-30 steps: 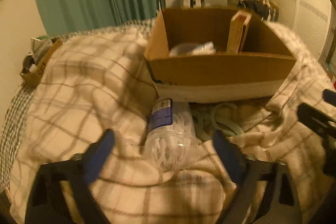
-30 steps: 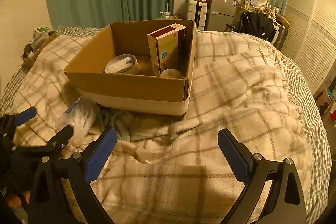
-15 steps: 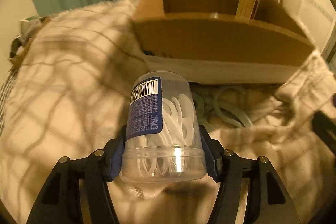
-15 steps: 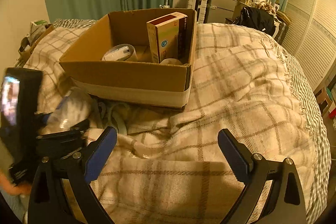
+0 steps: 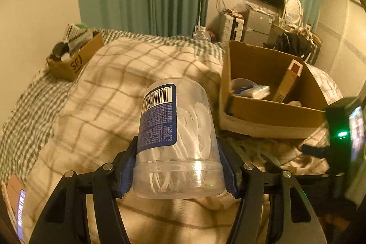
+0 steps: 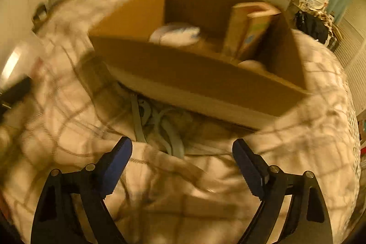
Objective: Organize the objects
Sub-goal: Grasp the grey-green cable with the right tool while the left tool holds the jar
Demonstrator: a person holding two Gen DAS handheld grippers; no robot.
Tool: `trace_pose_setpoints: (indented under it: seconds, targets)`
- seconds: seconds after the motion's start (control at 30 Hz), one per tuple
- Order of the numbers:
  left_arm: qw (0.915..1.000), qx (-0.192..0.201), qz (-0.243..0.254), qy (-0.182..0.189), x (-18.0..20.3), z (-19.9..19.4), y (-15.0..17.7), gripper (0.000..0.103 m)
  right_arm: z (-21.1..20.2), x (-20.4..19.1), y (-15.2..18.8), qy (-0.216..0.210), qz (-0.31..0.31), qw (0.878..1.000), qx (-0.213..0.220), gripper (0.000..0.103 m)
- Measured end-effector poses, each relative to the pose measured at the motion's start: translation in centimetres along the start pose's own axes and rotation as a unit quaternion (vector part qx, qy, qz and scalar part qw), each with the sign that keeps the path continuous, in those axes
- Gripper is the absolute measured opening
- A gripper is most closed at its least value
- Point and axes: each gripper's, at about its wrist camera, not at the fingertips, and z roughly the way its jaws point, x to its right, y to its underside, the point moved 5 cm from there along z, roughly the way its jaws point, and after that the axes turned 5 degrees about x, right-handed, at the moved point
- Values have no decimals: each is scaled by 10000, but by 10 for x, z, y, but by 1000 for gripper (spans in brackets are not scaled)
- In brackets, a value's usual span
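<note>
Between the blue pads of the left gripper [image 5: 178,172] sits a clear plastic tub [image 5: 178,141] of white floss picks, clamped near its lid end, long axis pointing forward and up, lifted clear of the plaid blanket [image 5: 109,93]. Off to its right and a little farther off stands the open cardboard box [image 5: 270,109], already holding a tape roll [image 5: 242,85] and an upright carton [image 5: 287,81]; nothing blocks that way. The right gripper [image 6: 183,166] hangs spread and empty over the pale cords [image 6: 157,127] lying just before the box, its view blurred
</note>
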Motion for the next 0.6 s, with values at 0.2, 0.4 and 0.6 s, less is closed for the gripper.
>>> trace_pose_setpoints:
  seconds: [0.2,0.4,0.6]
  targets:
    - [9993,-302,-110,165,-5,19,10,64,37,-6,-7,-25,189,9992,-341,80]
    - [9989,-385,-106,242,-2,21,13,64,59,-10,1,-254,350,9968,-668,75]
    - [9986,-428,-185,244,-4,20,15,64,24,-31,12,-684,107,9970,-352,48]
